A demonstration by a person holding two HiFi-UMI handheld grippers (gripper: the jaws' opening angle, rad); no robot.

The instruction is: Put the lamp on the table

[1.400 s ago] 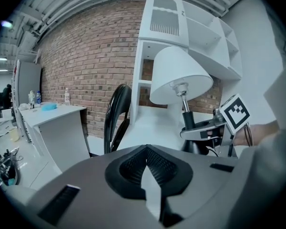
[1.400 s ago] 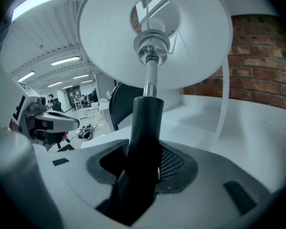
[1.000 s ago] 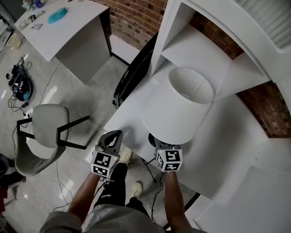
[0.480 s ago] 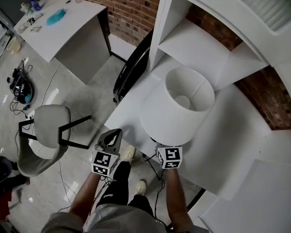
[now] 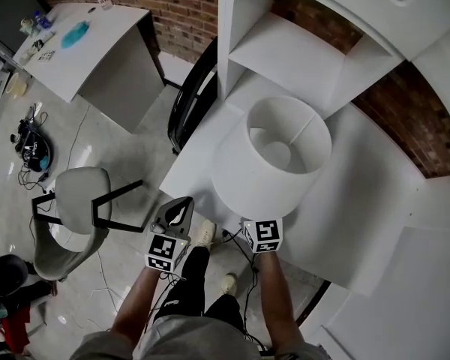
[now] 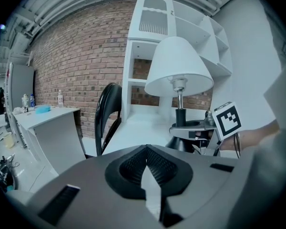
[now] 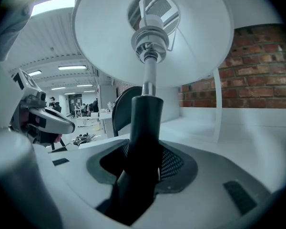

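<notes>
Grips the lamp (image 5: 274, 156) by its black stem with the right gripper (image 7: 140, 161), upright over the white table's (image 5: 360, 201) near edge. Holds the left gripper (image 6: 145, 175) pinched together and empty, just off that edge. Leaves bare tabletop open rightward, with the shelf unit (image 5: 300, 58) behind and a black chair (image 5: 191, 103) at the left side.

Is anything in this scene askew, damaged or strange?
Nothing looks damaged or spilled. The lamp is upright, its black stem clamped in the right gripper; only its cord hangs loose over the table edge.
</notes>
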